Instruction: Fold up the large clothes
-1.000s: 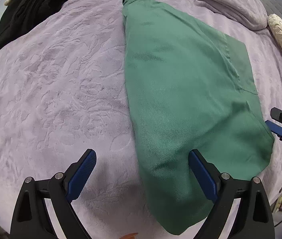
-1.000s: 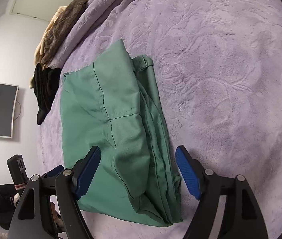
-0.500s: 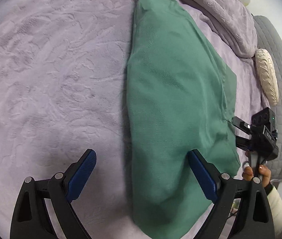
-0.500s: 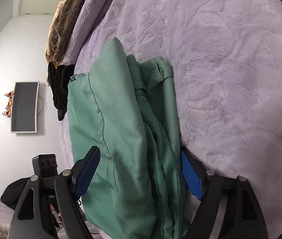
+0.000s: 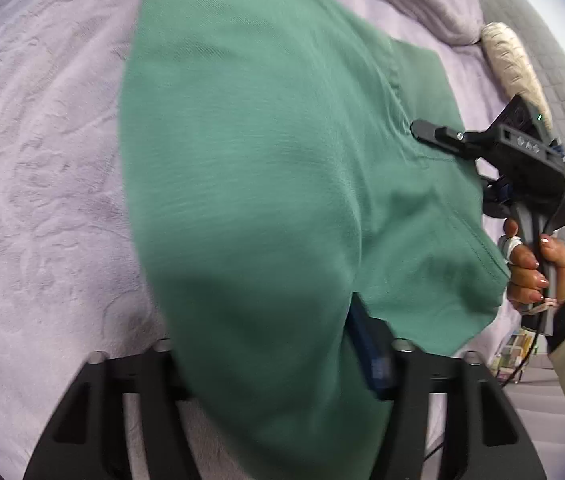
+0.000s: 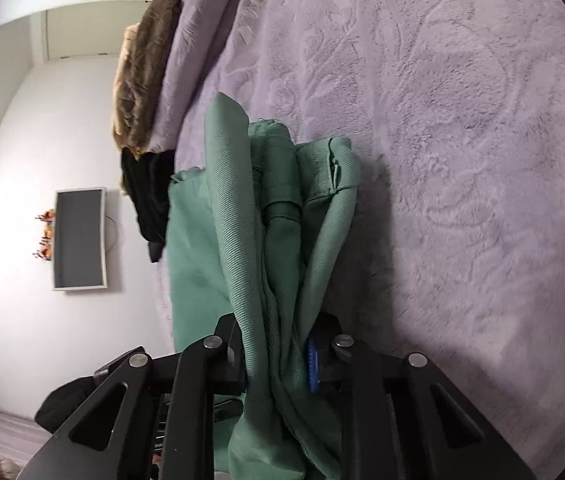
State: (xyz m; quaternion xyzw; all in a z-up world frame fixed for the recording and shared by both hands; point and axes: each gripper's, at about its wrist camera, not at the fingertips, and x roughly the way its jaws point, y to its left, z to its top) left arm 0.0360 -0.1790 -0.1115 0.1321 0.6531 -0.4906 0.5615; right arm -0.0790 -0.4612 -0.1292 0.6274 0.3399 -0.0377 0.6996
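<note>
Jaws on both tools are closed down on cloth. Right gripper [image 6: 278,364]: its 2 fingers pinch a bunched stack of folds of the green garment [image 6: 278,216], blue pad [image 6: 312,364] showing on the right finger, cloth rising from the pinch in 3 or 4 ridged layers. Left gripper [image 5: 278,364]: the green garment [image 5: 250,168] fills the gap between its fingers and drapes over the left one; 1 blue pad [image 5: 370,356] is visible pressed against the cloth on the right side, the other pad is hidden.

Garment lies on a lilac embossed bedspread [image 5: 42,160], also seen in the right wrist view [image 6: 462,140]. Near end of the cloth is lifted at each grip; far end rests on the spread.

Left wrist view: the right tool sits at the garment's right edge, held by the person's right hand [image 5: 534,260], cream sleeve below it. Cream pillow [image 5: 514,68] against a grey quilted headboard [image 5: 554,92].

Right wrist view: brown fuzzy cloth [image 6: 142,68] and black clothing [image 6: 150,196] at the bed's far edge; wall screen [image 6: 78,238] on a white wall.
</note>
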